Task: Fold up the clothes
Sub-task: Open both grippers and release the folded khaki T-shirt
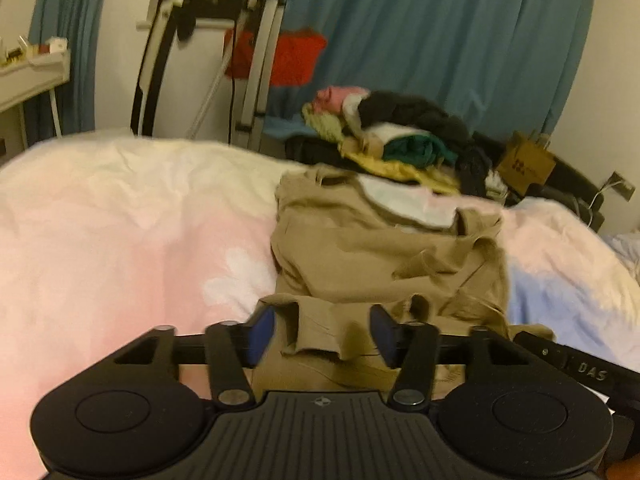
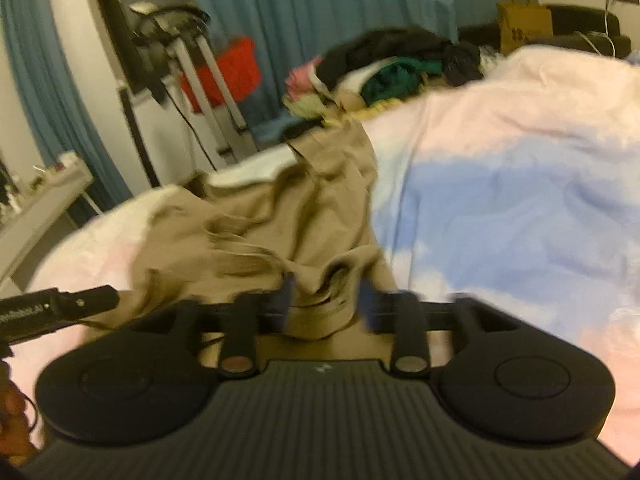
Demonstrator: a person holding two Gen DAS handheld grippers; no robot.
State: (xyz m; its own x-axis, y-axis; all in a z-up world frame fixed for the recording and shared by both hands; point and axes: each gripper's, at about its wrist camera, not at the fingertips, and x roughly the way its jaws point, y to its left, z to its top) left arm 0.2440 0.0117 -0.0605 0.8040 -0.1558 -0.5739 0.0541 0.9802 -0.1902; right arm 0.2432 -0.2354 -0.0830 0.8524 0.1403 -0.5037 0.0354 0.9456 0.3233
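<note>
1. Left tool sat low over the near hem of the tan garment, blue pads apart, a fold of cloth loose between them, not pinched.
2. That garment lay crumpled on the bed's pink-and-blue duvet, running away toward the far edge.
3. Right tool was the same deal: pads spread, a bunched bit of tan hem between them, picture blurry.
4. A messy clothes pile sat behind, with teal curtains beyond.
</note>
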